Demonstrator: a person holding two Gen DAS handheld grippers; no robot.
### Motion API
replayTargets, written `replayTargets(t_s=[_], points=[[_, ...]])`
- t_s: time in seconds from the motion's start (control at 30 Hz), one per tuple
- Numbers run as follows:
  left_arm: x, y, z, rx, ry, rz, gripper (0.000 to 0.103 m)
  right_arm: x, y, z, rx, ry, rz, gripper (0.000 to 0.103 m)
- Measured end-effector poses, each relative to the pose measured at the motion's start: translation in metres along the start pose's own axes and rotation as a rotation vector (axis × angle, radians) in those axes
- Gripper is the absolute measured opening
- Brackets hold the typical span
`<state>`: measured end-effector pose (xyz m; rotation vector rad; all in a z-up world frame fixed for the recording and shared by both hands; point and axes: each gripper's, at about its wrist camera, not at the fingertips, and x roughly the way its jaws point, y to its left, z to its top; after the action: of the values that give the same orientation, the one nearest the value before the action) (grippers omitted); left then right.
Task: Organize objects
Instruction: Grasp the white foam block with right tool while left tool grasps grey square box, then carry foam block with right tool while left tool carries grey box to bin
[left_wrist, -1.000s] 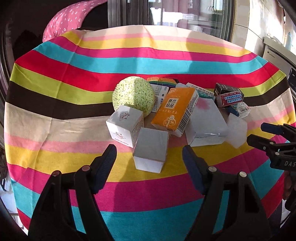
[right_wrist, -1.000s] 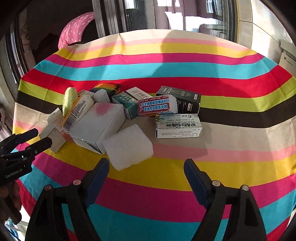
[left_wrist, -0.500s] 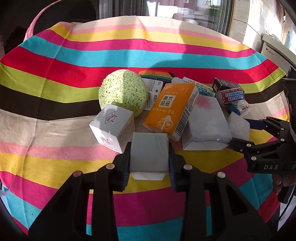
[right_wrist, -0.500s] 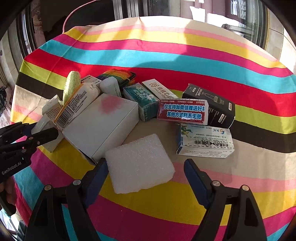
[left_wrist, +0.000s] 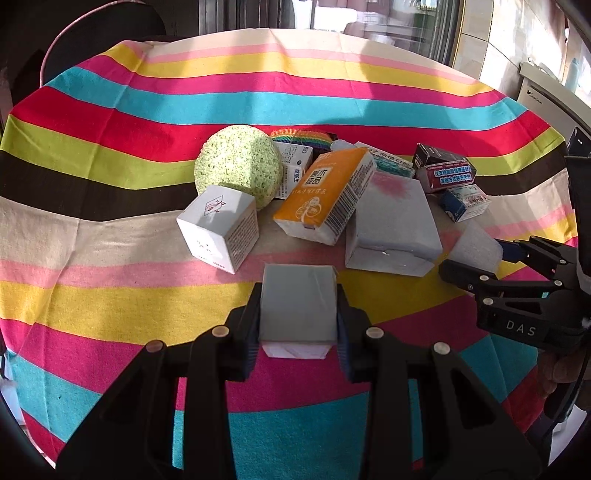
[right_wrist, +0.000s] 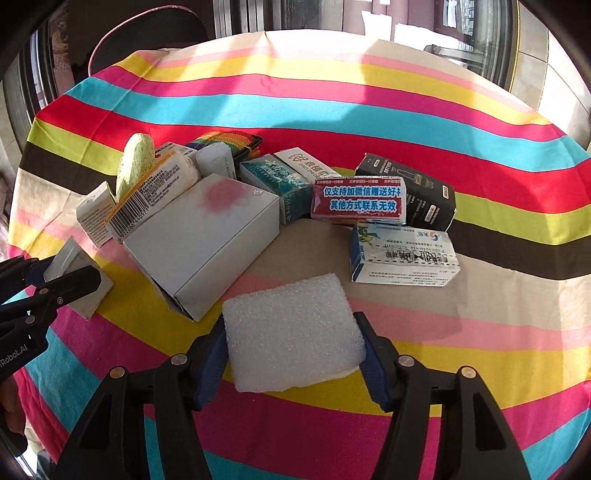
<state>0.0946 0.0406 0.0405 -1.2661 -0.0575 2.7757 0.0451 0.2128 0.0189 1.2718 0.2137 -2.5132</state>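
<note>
My left gripper (left_wrist: 298, 325) is shut on a small grey box (left_wrist: 298, 302) at the near side of the pile. My right gripper (right_wrist: 293, 354) is shut on a white foam block (right_wrist: 291, 330), its jaws pressed on both sides. The right gripper also shows in the left wrist view (left_wrist: 476, 264) with the foam block (left_wrist: 478, 245). The left gripper also shows in the right wrist view (right_wrist: 55, 277), with the grey box (right_wrist: 74, 258) between its fingers.
On the striped tablecloth (left_wrist: 110, 288) lies a pile: a green sponge ball (left_wrist: 238, 166), a white cube box (left_wrist: 218, 227), an orange carton (left_wrist: 327, 195), a large white box (right_wrist: 207, 236), a red-labelled box (right_wrist: 358, 201), a black box (right_wrist: 424, 195), a blue-white box (right_wrist: 402, 258).
Both grippers moved forward and closed. The left one took hold of the grey box first; the right one then closed on the foam block.
</note>
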Motion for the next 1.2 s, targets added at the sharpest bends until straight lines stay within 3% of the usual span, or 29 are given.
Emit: replayTargets(t_s=[0.6, 1.2], points=[[-0.022, -0.067, -0.023, 0.079, 0.01, -0.086, 0.038, -0.047, -0.037, -0.052, 0.153, 0.017, -0.081, 0.063], [-0.047, -0.139, -0.035, 0.188, -0.005, -0.17, 0.038, -0.099, -0.078, -0.087, 0.222, -0.016, -0.172, 0.063]])
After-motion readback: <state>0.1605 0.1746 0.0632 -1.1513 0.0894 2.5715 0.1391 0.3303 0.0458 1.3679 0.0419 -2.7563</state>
